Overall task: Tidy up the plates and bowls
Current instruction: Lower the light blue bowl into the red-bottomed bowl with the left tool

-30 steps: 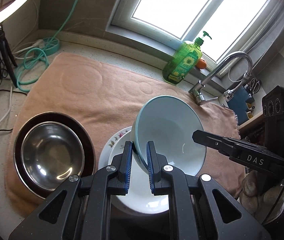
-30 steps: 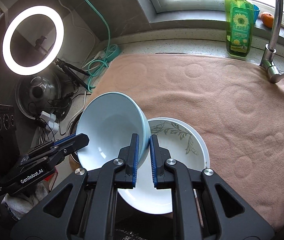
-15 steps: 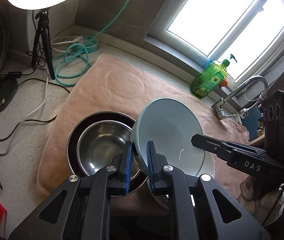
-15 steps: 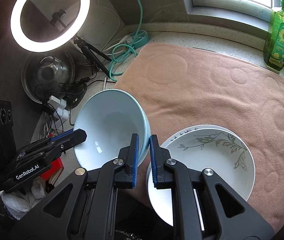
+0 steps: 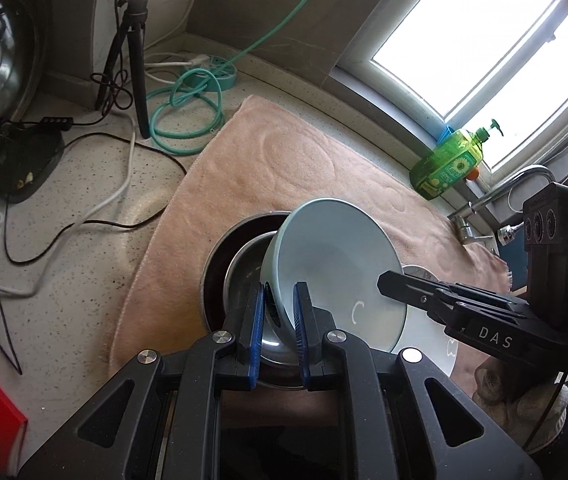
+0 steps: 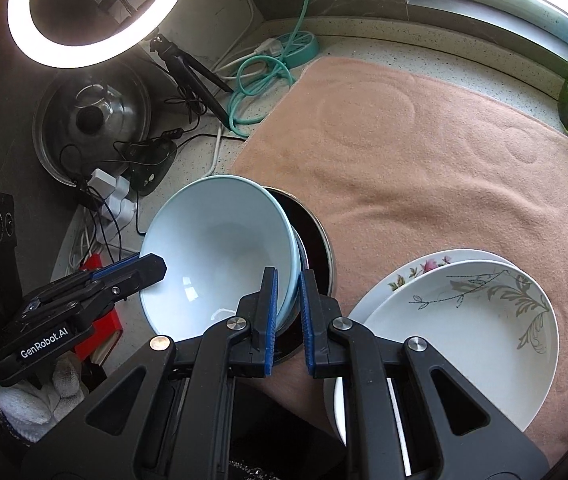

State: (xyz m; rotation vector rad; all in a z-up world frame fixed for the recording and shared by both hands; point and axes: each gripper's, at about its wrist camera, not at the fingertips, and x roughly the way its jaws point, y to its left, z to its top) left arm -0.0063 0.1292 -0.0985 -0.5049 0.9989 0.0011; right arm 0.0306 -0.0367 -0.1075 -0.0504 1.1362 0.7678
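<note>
A: What carries it all?

B: A speckled pale stone surface (image 5: 84,264) in a window corner, with a salmon-pink towel (image 6: 423,168) spread over it. Beyond the left hand-held gripper (image 5: 278,320) stand a ring light on a small black tripod (image 5: 132,52), a coil of teal cable (image 5: 188,112) and loose black and white leads. A green dish-soap bottle (image 5: 447,168) sits on the sill, far to its right.

A: Room to move?

B: Ahead of the right hand-held gripper (image 6: 287,312) the towel lies bare up to the window edge. To its right two white floral plates (image 6: 463,320) sit stacked, near the towel's front edge.

A: And the bowl?

B: A pale blue glazed ceramic bowl (image 6: 216,248), plain and glossy inside, tilted and off the towel. Both hand-held grippers pinch its rim, one on each side, blue pads (image 5: 256,332) pressed on the wall. It hangs just over a stainless steel bowl (image 5: 248,268) nested in a dark, metal-rimmed bowl (image 6: 311,232), right in front of both tools.
</note>
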